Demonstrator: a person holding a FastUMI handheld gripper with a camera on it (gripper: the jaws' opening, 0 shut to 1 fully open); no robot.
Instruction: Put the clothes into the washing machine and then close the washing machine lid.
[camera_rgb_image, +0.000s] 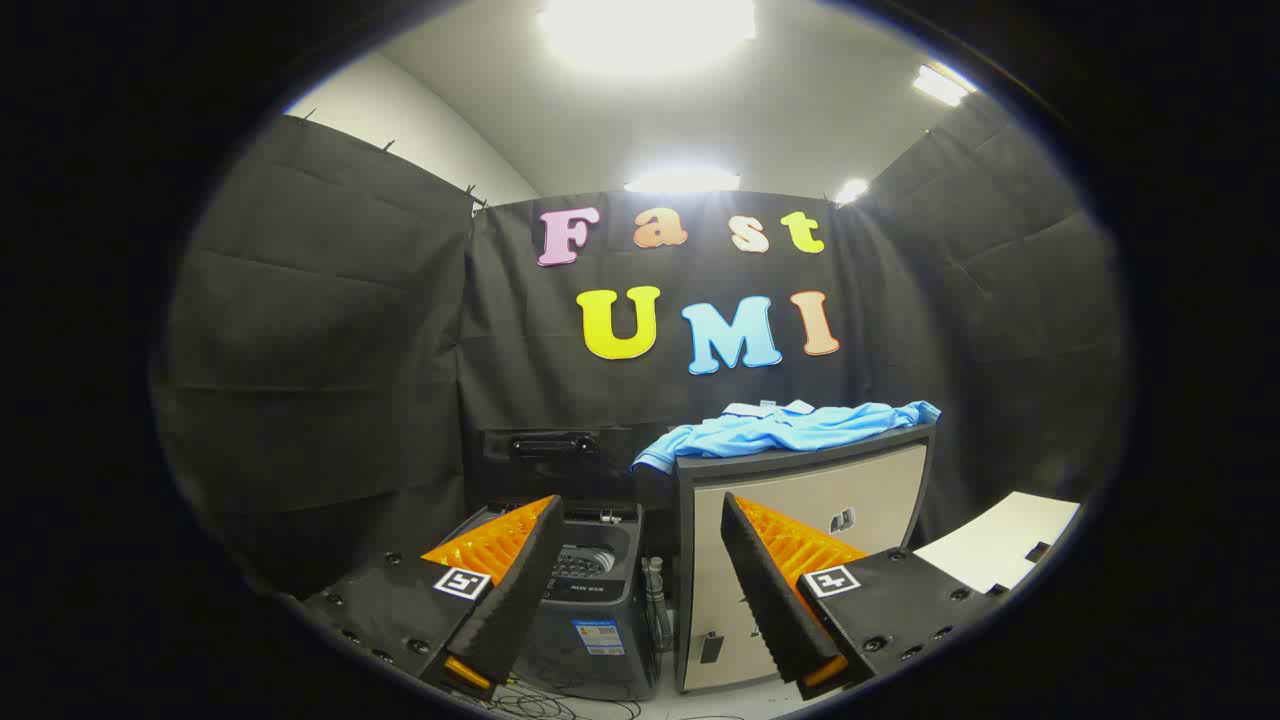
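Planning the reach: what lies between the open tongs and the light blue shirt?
In the gripper view, only open air separates the tongs from the light blue shirt, which lies atop the beige cabinet.

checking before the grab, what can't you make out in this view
- Small dark top-loading washing machine: gripper view, one finger of the open gripper covers its near side; drum contents unclear.
- Light blue shirt on the beige cabinet: far side hidden; whether one garment or several unclear.
- Raised lid: dark against dark cloth, outline unclear.
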